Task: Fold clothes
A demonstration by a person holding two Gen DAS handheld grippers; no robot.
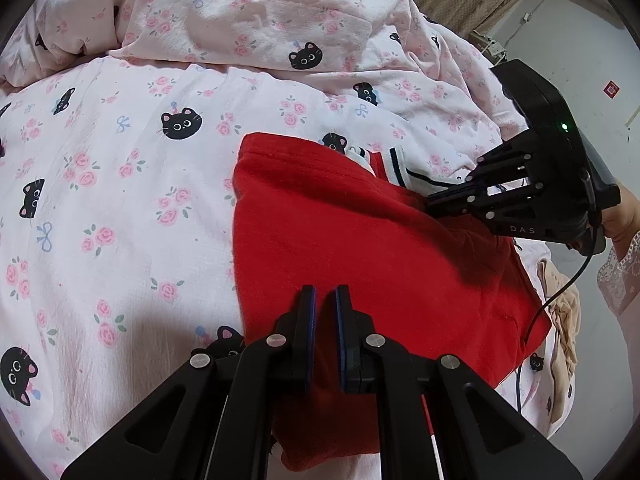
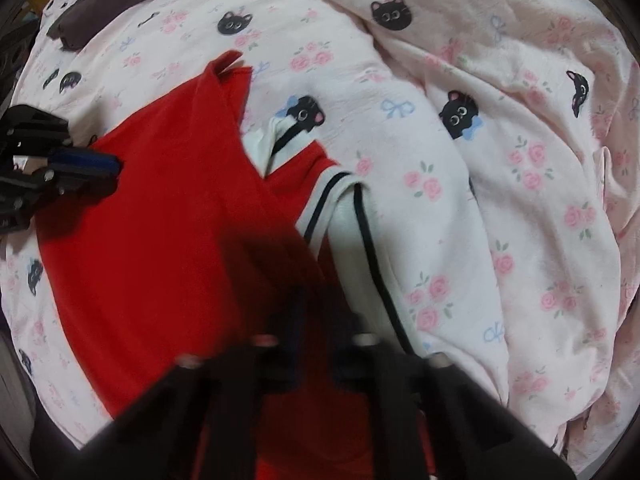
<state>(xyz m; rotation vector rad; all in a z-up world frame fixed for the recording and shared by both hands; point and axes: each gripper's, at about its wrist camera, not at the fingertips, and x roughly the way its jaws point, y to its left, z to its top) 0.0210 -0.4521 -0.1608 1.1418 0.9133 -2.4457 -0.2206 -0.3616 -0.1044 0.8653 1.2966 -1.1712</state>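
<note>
Red knitted garment with white, dark-striped trim, laid on a bed

The red garment [image 1: 360, 240] [image 2: 160, 220] is spread mostly flat on the pink sheet printed with cats and roses [image 1: 120, 200] [image 2: 440, 160]. One part is folded over diagonally, and its white trim with dark stripes [image 2: 360, 232] [image 1: 404, 168] is seen at one edge.

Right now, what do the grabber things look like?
Both are black. The left gripper has blue pads on its fingers and silver round bolts. The right gripper has "DAS" lettering, a green light, a black cable, and a lacy pink sleeve behind it.
</note>
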